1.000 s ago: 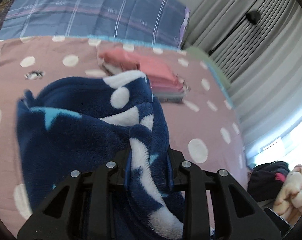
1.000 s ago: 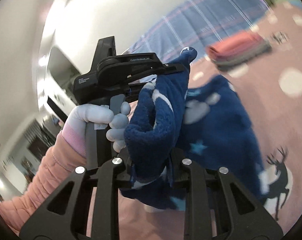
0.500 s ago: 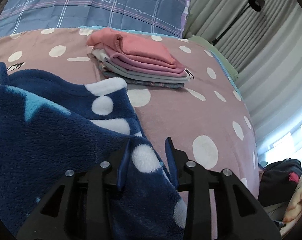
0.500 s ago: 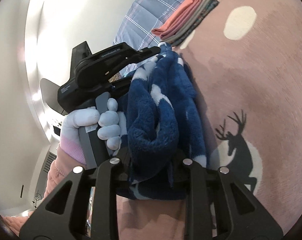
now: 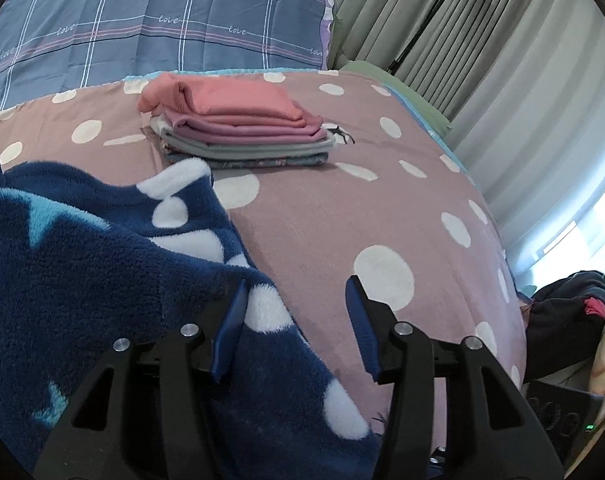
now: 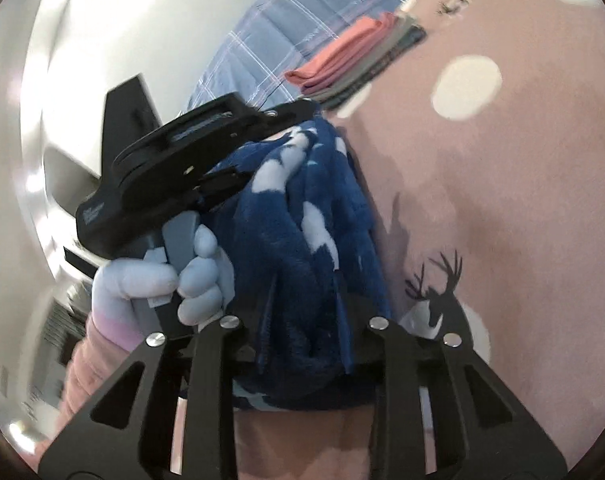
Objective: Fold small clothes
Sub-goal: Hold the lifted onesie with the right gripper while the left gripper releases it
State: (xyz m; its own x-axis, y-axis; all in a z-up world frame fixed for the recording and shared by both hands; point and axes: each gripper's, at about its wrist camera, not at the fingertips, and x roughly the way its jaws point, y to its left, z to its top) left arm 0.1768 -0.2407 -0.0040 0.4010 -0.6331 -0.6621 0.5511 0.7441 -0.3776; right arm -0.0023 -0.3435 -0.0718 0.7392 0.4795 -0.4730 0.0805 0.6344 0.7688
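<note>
Navy fleece garment with white spots [image 5: 102, 288] lies bunched on the pink polka-dot bedspread [image 5: 342, 208], near the stack of folded clothes [image 5: 238, 128]. Left tongs [image 5: 296, 300] have just been opening, pads off the fleece between them. Only the right wrist view shows the gloved left hand [image 6: 158, 276] and the right tongs [image 6: 302, 332] clenched on fleece.

left wrist: close over bed [image 5: 382, 208], facing pillow end | right wrist: rolled, low, looking across | shared: folded stack [image 5: 238, 128] [image 6: 354, 64], fleece garment [image 5: 102, 280] [image 6: 302, 240]

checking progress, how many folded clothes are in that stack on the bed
4 that I can tell apart in the stack: coral on top, mauve under it, grey next, a patterned one at the bottom. Thin layers may be hidden.
</note>
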